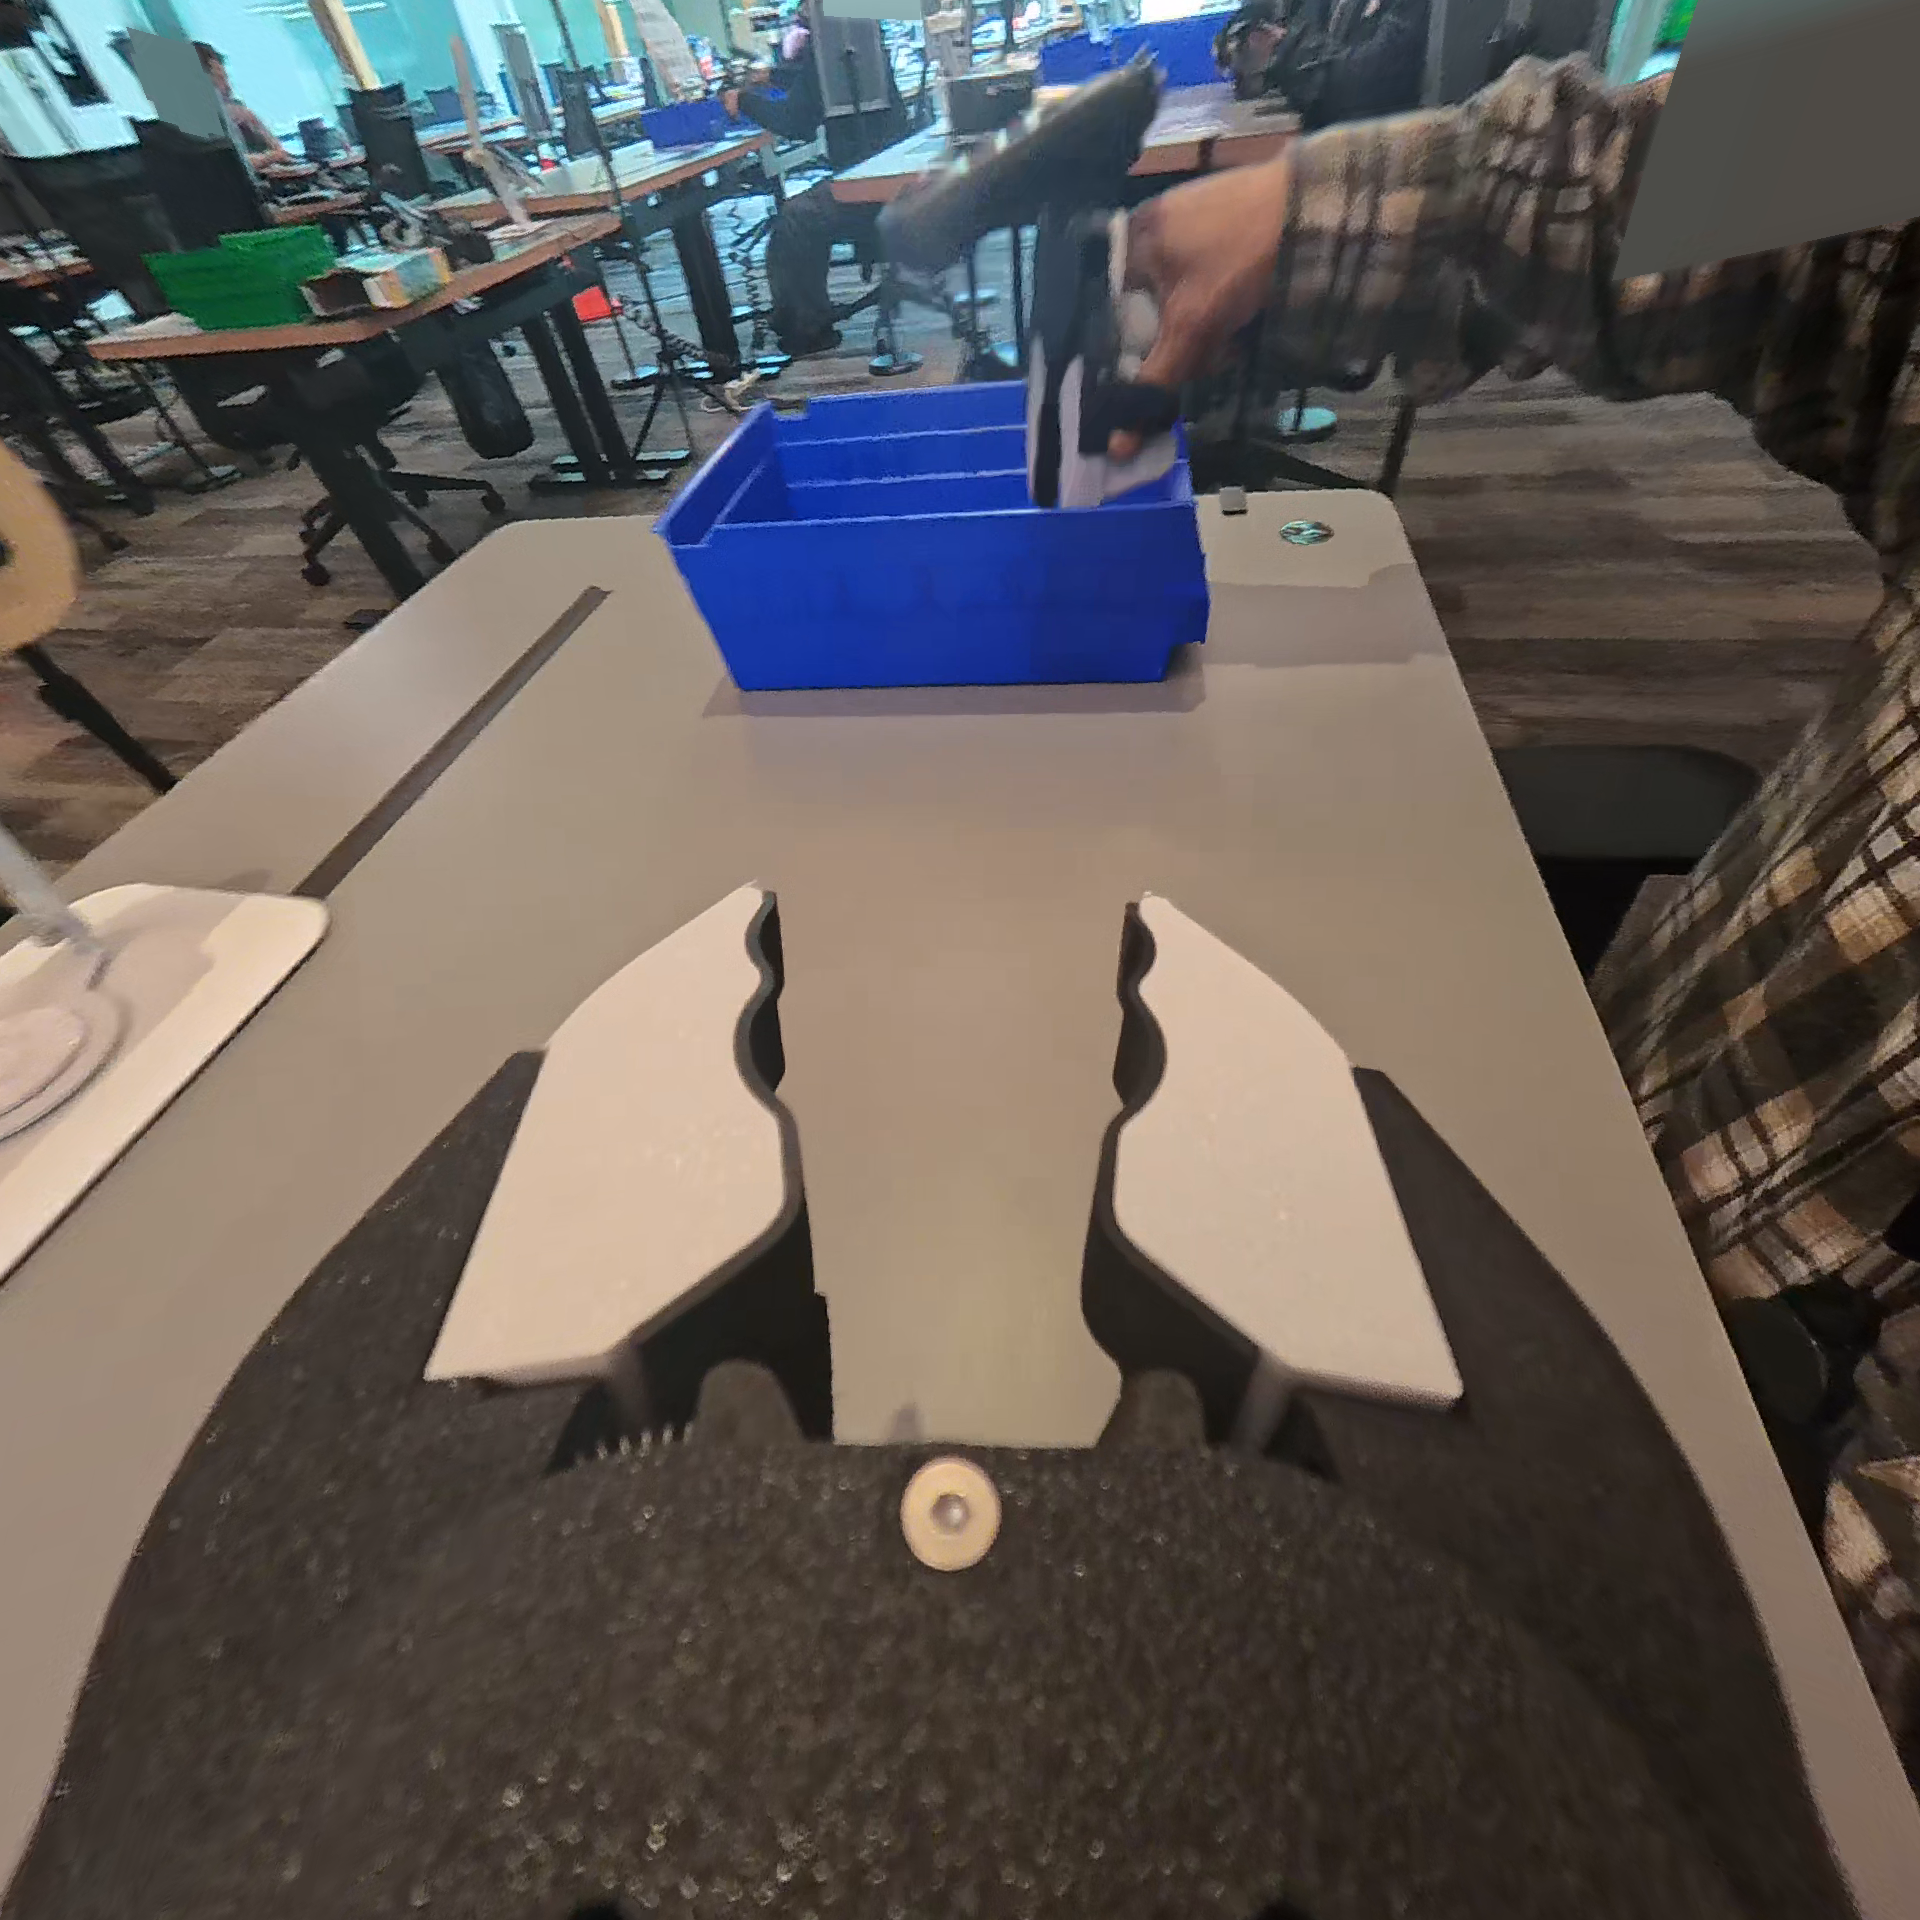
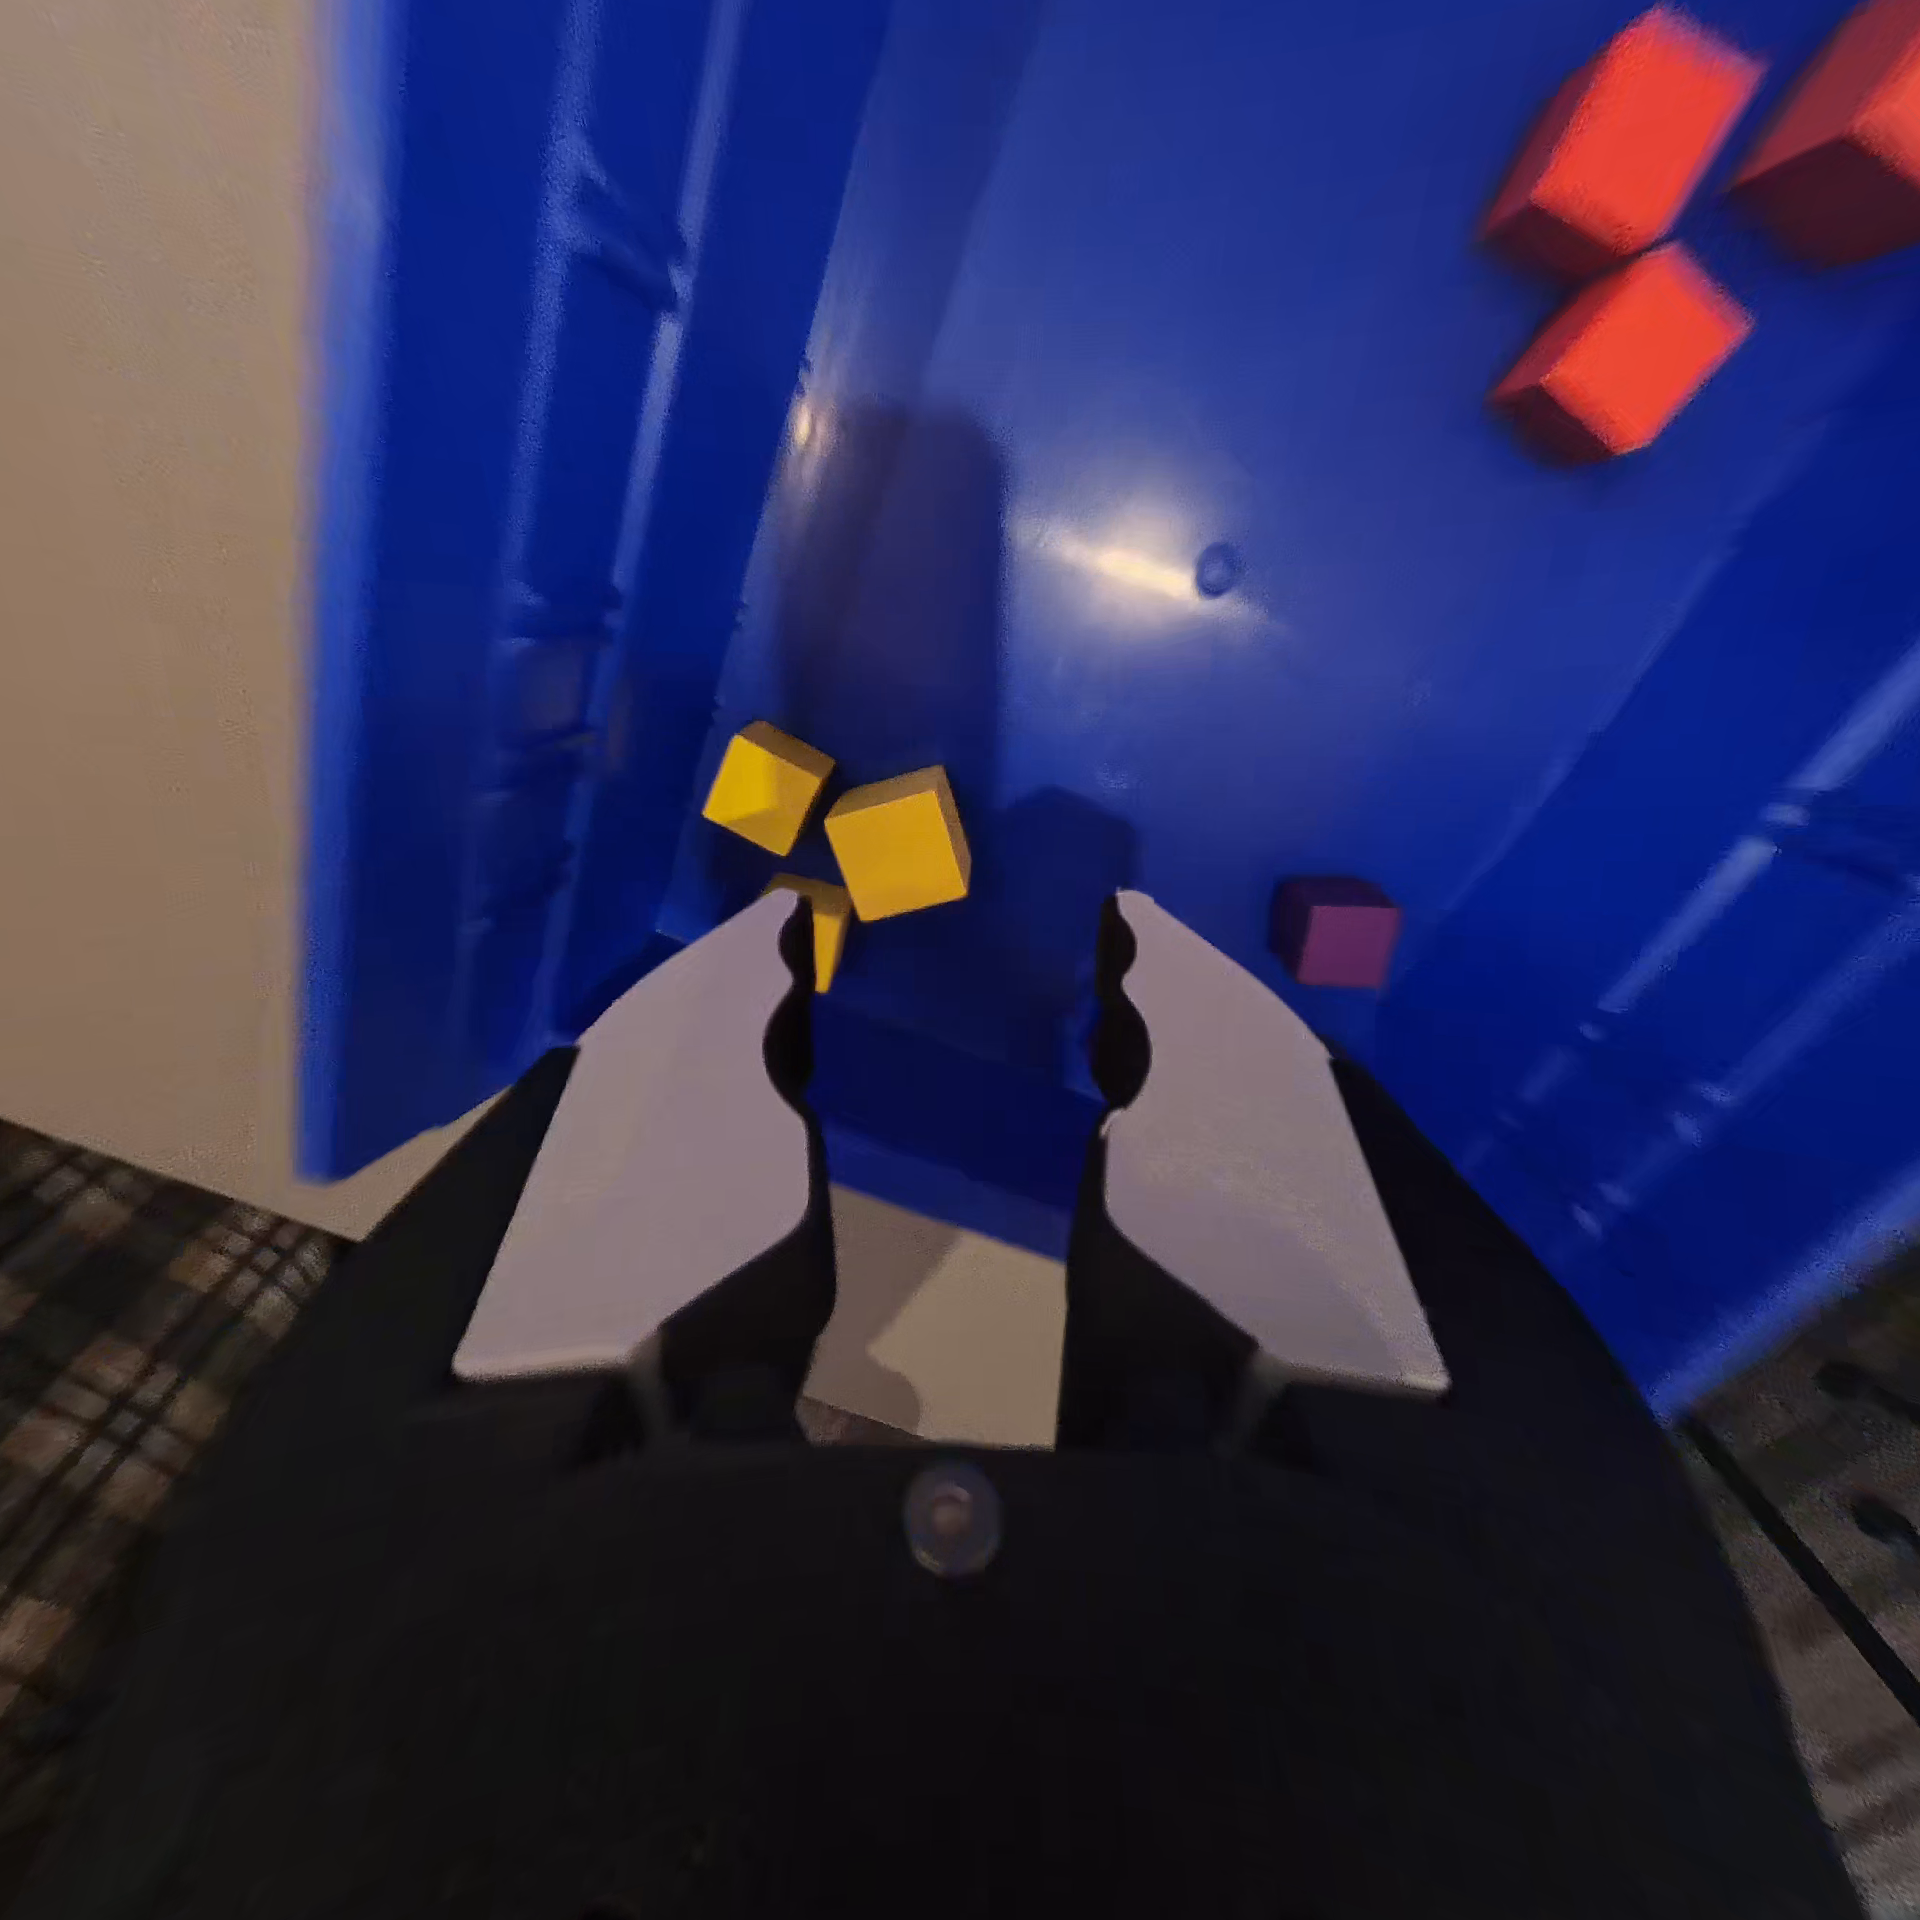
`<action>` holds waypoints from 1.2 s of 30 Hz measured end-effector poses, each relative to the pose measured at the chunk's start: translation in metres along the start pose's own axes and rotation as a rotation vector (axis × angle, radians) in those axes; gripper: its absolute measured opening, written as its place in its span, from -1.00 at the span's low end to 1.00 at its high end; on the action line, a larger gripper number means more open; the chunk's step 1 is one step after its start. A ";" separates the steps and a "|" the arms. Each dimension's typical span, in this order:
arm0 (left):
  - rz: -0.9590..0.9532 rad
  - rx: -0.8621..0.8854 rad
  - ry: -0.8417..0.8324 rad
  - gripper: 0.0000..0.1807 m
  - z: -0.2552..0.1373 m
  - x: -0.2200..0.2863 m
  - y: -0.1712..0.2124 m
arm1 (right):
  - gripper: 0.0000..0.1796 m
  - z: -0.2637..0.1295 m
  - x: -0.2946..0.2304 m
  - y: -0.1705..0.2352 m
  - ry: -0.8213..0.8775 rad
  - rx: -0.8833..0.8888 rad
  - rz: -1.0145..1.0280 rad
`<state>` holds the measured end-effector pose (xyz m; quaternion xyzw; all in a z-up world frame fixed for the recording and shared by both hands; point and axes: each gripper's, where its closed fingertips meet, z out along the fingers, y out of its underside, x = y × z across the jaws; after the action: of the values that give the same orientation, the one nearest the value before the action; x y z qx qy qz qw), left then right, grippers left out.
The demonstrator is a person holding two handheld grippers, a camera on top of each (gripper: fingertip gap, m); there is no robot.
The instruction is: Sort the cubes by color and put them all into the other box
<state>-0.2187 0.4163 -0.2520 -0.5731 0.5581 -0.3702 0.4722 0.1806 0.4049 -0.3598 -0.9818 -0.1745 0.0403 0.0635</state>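
A blue box (image 1: 935, 603) with dividers stands at the far end of the grey table (image 1: 935, 810). My left gripper (image 1: 951, 904) is open and empty, low over the table's middle, well short of the box. My right gripper (image 2: 951, 909) is open and empty and points down into the box; it also shows in the left wrist view (image 1: 1081, 457), held by a hand. Inside the box (image 2: 1143, 468) three yellow cubes (image 2: 899, 842) lie by its left wall, one partly behind my left fingertip. A purple cube (image 2: 1340, 935) lies right of my fingers. Three red cubes (image 2: 1631, 343) lie farther off.
A white stand base (image 1: 135, 1018) sits at the table's left edge. A dark slot (image 1: 457, 738) runs along the left side of the table. A person's plaid sleeve (image 1: 1766, 1039) lines the right side. Desks and chairs (image 1: 343, 312) stand beyond the table.
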 end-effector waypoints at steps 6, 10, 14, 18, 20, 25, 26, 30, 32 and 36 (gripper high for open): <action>0.040 -0.196 -0.311 -0.29 -0.117 -0.057 0.006 | -0.40 -0.113 -0.062 -0.036 -0.054 0.423 -0.090; -0.056 -0.387 -0.530 -0.22 -0.228 -0.093 0.030 | -0.30 -0.129 -0.133 -0.048 -0.157 0.599 -0.270; -0.145 -0.639 -0.651 -0.24 -0.330 -0.106 0.072 | -0.31 -0.111 -0.199 -0.067 -0.335 0.733 -0.391; -0.263 -0.861 -0.539 -0.29 -0.387 -0.093 0.119 | -0.31 -0.077 -0.251 -0.087 -0.485 0.780 -0.455; -0.318 -0.979 -0.436 -0.32 -0.401 -0.084 0.146 | -0.32 -0.063 -0.271 -0.096 -0.550 0.788 -0.466; -0.370 -1.329 -0.192 -0.32 -0.425 -0.061 0.207 | -0.33 -0.048 -0.305 -0.105 -0.692 0.752 -0.460; -0.360 -1.389 -0.164 -0.32 -0.430 -0.060 0.215 | -0.34 -0.047 -0.308 -0.105 -0.694 0.749 -0.463; -0.361 -1.470 -0.120 -0.40 -0.432 -0.060 0.236 | -0.34 -0.047 -0.313 -0.103 -0.670 0.746 -0.474; -0.360 -1.479 -0.117 -0.43 -0.431 -0.062 0.244 | -0.35 -0.049 -0.313 -0.103 -0.667 0.754 -0.474; -0.333 -1.511 -0.083 -0.46 -0.438 -0.064 0.254 | -0.35 -0.051 -0.311 -0.101 -0.670 0.756 -0.471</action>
<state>-0.7154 0.4414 -0.3659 -0.8295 0.5476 0.0666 -0.0879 -0.1393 0.3850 -0.2778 -0.7587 -0.3734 0.3945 0.3597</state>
